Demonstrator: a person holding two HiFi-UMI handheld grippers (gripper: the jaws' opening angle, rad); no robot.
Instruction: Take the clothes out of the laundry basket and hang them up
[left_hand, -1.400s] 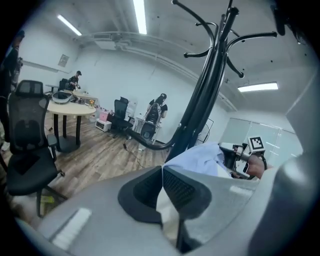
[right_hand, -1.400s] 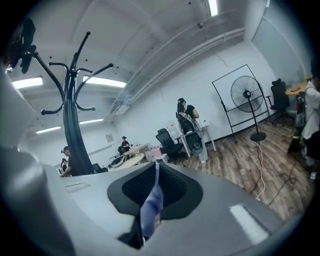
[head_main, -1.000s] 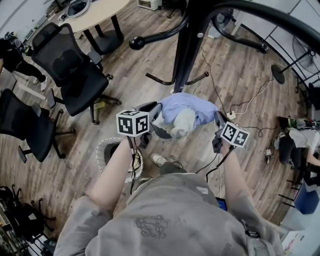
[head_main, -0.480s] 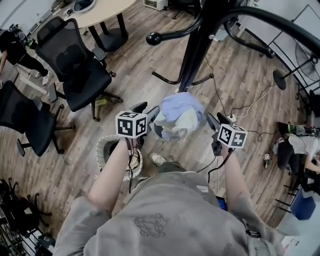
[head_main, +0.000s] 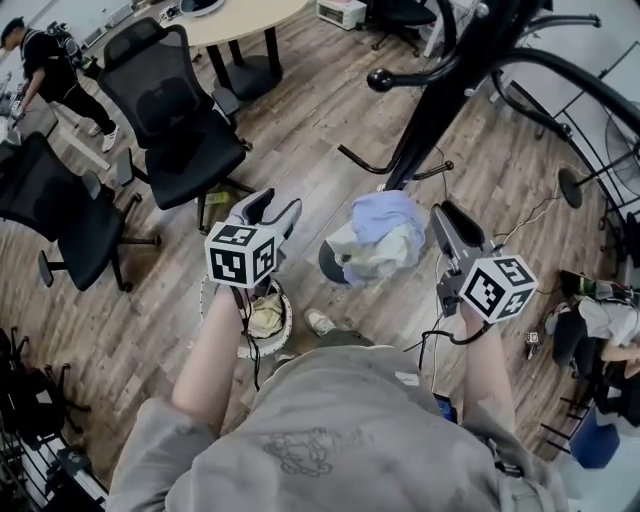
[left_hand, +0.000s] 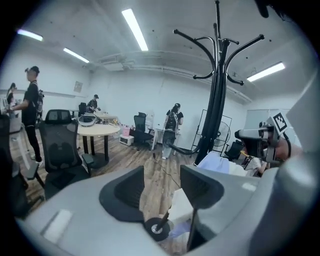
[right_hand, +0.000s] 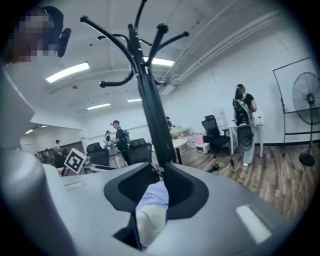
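Note:
A bundled garment (head_main: 378, 240), lavender and cream, hangs in the air in front of me. My right gripper (head_main: 443, 216) is at its right side. In the right gripper view the cloth (right_hand: 152, 202) fills the gap of that gripper (right_hand: 159, 176); its jaws have just been closing and now pinch the fabric. My left gripper (head_main: 277, 203) stands open to the left of the bundle, apart from it, with nothing between its jaws (left_hand: 162, 185). Below my left arm sits the white laundry basket (head_main: 284, 325) with more clothes (head_main: 262, 314) in it. The black coat stand (head_main: 440, 110) rises just beyond the bundle.
Two black office chairs (head_main: 175, 125) and a round table (head_main: 240, 15) stand at the left. Cables (head_main: 520, 215) run over the wood floor at the right, near a fan (right_hand: 306, 100). Several people (left_hand: 31, 112) stand further back in the room.
Both grippers have risen with the bundle toward the coat stand. The left gripper has come off the bundle and moved left. The right gripper parted from the cloth and is back on it.

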